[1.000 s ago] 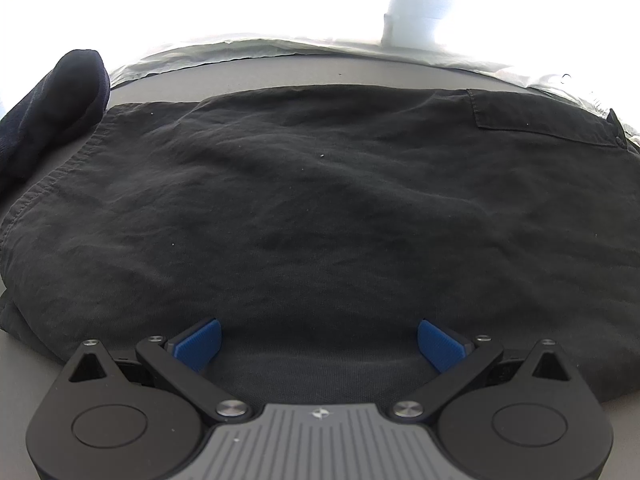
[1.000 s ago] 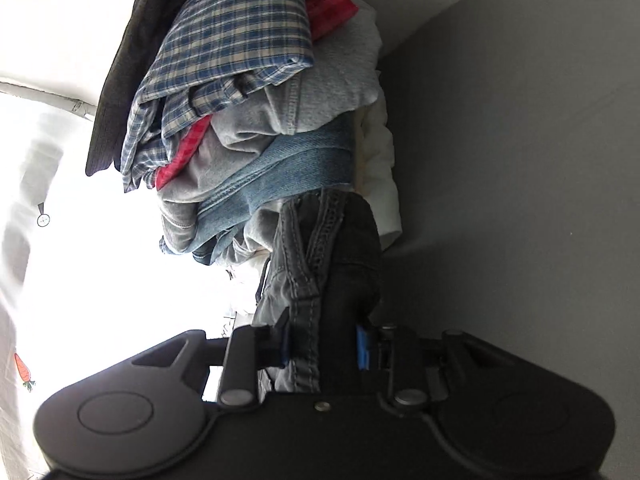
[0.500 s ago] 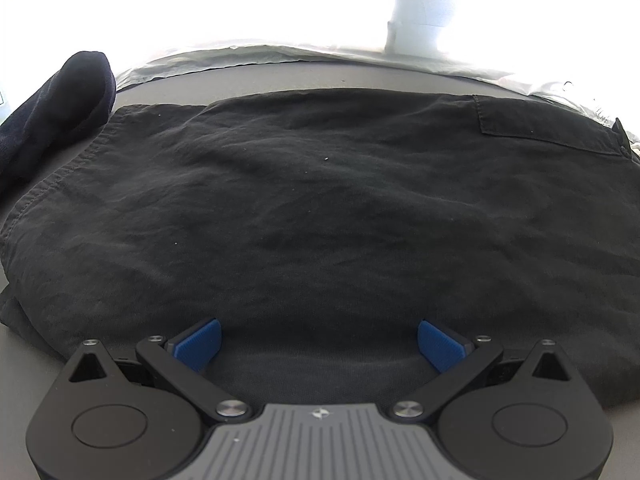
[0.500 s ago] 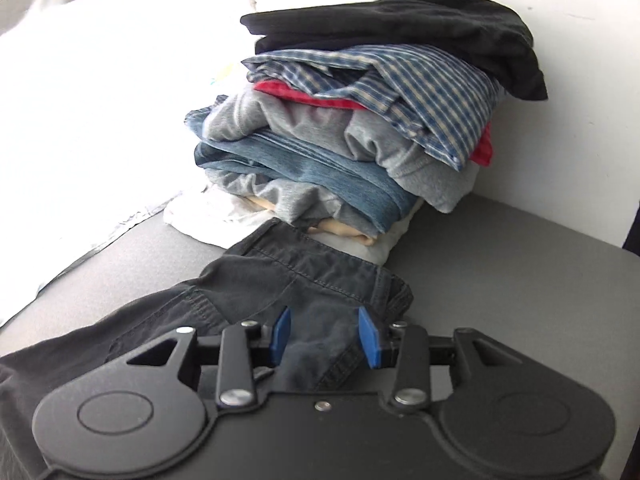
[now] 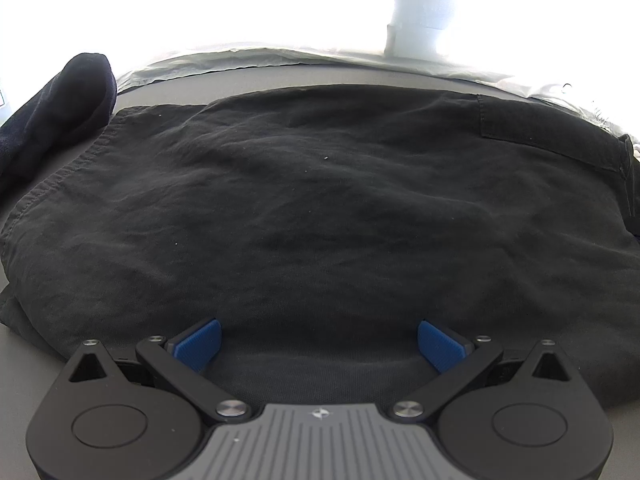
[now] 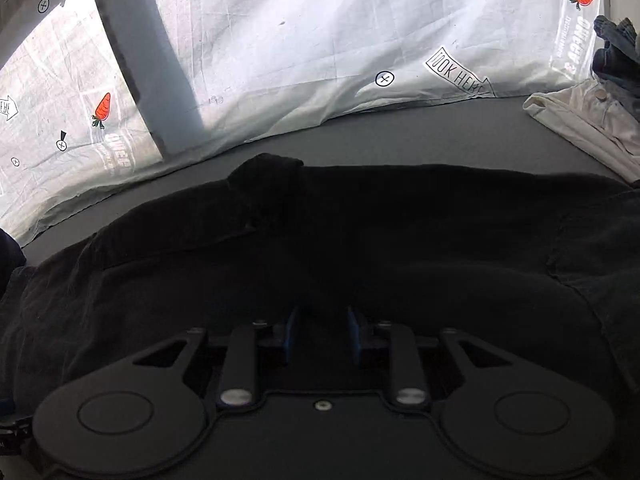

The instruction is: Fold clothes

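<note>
Jaws of left gripper (image 5: 319, 343) gape empty over black trousers (image 5: 320, 208); right gripper (image 6: 320, 334) half-open, empty.

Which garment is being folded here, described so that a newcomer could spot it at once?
On the grey table, in front of the white printed sheet, the black trousers lie spread flat across the middle. Unlike the bunched dark cloth at their left or the cream garment far right, they show a stitched hem and a pocket flap.

Black trousers (image 5: 320, 200) lie spread flat across the grey table, apparently folded lengthwise, pocket uppermost.
</note>
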`<state>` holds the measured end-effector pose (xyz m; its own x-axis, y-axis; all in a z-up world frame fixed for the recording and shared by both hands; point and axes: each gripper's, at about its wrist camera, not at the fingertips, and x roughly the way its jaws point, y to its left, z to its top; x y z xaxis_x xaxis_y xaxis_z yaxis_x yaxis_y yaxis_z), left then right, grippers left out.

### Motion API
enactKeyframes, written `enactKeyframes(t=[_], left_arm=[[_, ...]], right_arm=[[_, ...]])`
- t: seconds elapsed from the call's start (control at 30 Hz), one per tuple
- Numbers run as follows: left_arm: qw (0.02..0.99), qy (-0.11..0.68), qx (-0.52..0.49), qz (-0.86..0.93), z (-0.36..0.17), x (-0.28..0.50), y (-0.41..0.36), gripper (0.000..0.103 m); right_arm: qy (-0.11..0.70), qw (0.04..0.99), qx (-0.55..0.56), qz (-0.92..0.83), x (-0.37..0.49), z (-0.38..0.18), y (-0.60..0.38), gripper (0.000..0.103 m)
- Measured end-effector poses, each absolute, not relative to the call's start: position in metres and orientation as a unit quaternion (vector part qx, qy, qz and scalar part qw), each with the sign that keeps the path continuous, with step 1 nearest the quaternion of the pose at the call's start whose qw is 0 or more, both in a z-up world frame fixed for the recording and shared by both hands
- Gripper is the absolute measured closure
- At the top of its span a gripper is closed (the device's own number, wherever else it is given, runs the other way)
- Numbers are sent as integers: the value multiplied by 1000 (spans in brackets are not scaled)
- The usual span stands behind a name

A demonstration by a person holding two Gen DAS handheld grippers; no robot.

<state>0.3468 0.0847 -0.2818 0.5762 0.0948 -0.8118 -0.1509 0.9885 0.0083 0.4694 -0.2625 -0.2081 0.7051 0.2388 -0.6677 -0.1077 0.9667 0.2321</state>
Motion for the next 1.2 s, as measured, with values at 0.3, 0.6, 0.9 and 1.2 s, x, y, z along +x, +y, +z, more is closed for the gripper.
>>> enactKeyframes(t=[0.3,0.6,0.9,1.2], left_arm=[[891,445,-44,74,-282,345,86,0],[899,386,-131,160,-248,319,154,0],[857,348,-216,312,-247,285,262,14],[879,345,-140,298,-259,304,247,36]], right_arm=[[309,942,58,116,440,-223,-262,73],[301,943,77,120,439,-226,-267,73],[300,940,99,126,440,-228,-272,71],[299,939,110,131,440,-230,-274,68]])
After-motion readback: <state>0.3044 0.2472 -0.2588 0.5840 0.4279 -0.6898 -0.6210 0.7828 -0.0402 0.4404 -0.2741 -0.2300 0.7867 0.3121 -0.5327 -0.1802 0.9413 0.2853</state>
